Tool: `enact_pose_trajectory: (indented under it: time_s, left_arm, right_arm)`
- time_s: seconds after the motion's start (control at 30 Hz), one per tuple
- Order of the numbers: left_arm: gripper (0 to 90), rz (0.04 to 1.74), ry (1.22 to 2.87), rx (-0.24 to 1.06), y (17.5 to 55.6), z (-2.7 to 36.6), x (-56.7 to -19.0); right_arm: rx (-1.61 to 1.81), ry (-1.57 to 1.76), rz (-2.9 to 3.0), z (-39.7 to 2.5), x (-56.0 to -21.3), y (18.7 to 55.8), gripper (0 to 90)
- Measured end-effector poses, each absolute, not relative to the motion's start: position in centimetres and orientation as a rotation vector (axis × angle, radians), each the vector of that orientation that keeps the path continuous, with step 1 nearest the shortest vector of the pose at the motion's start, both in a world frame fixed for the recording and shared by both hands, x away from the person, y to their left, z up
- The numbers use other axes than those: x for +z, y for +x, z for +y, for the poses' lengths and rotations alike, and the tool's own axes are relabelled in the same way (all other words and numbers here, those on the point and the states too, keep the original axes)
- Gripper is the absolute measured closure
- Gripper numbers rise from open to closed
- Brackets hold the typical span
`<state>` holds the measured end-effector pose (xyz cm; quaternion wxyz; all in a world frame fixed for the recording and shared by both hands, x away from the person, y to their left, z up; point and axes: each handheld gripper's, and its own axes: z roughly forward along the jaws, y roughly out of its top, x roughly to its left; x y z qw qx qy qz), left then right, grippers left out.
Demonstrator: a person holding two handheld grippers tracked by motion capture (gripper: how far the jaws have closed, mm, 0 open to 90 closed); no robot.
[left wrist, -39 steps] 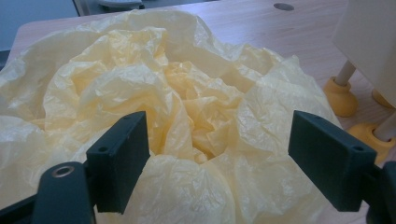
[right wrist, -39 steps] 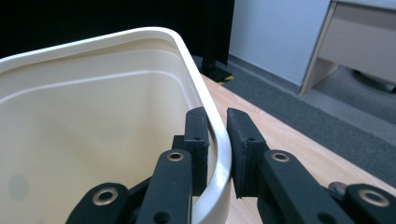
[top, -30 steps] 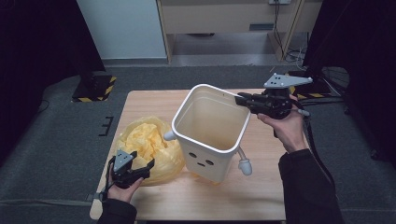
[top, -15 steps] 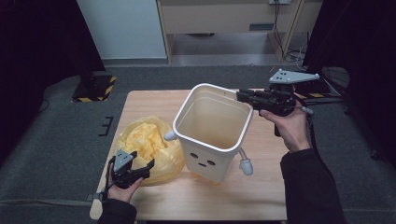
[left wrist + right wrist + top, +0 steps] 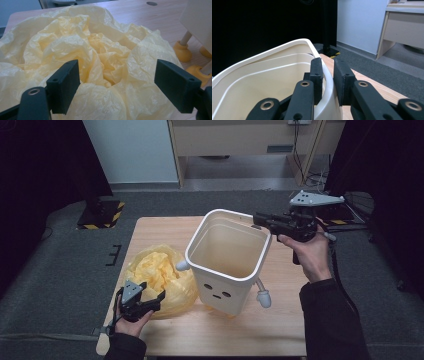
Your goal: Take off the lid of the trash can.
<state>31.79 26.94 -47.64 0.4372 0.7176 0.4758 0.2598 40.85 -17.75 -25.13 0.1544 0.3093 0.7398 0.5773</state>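
A dim room with grey carpet surrounds a pale wooden counter (image 5: 165, 227); a white panel and a desk stand beyond its far edge, and a black-and-yellow striped base sits on the floor at the far left.

On the counter stands a white bin (image 5: 227, 260), tilted toward the person's left, with a small face on its front wall, stubby arms at its sides and yellow feet (image 5: 182, 51) below. Its inside is bare.

The right hand-held gripper (image 5: 262, 220) is raised at the bin's far right rim. In the right gripper view its jaws straddle that rim (image 5: 325, 75), one inside the bin and one outside, closed in on the wall with hardly any gap, so it grips the bin. The right hand (image 5: 310, 252) holds the tool from behind, with the grey three-cornered plate on top.

A crumpled yellow bag (image 5: 157, 275) lies on the counter just left of the bin, touching its base. The left hand-held gripper (image 5: 150, 300) sits at the near edge of the bag, held in the left hand (image 5: 131, 320). In the left gripper view its jaws stand wide apart on either side of a fold of the bag (image 5: 100, 65), with the plastic bulging up between them but not pinched.
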Motion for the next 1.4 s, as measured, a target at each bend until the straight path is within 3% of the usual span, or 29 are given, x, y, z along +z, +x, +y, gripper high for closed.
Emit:
enact_pose_trajectory:
  time_s: [0.6,1.4]
  left_arm:
    - [20.0,1.183,1.786,0.646,31.8,26.9,-47.6]
    - [20.1,1.182,1.786,0.649,31.8,26.9,-47.6]
  right_arm:
    - [1.592,0.862,2.131,-17.4,-25.9,40.7,80.4]
    - [1.539,1.083,1.664,-23.8,-24.3,39.3,80.3]
